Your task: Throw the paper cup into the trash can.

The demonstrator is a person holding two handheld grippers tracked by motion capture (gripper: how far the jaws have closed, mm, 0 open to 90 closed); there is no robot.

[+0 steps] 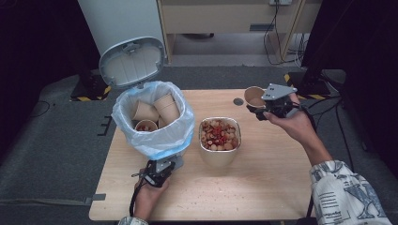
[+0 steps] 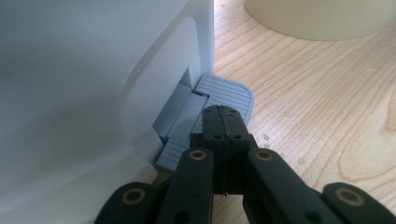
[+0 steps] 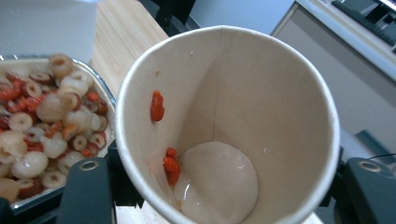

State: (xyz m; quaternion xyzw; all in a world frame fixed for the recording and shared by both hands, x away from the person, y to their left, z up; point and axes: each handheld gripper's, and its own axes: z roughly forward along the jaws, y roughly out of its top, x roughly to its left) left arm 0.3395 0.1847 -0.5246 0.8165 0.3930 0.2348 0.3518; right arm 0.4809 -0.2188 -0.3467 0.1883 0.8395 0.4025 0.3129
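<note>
Light wooden table [image 1: 263, 187], visible grain, scattered small crumbs near front. On it: white plastic pedal bin [image 1: 155, 123] with blue-white liner, lid up, left of centre; cream paper tub [image 1: 219, 145] of red and pale food pieces, centre; small dark round disc [image 1: 238, 101] near far edge.

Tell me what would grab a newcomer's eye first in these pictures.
Probably the white pedal bin at the table's left, lid up, its blue-white liner holding several used brown paper cups. Beside it sits a foil tray of red and pale dried fruit. The right tongs hold another brown paper cup, nearly empty with a few red bits stuck inside, while the shut left tongs rest on the bin's grey pedal.
</note>
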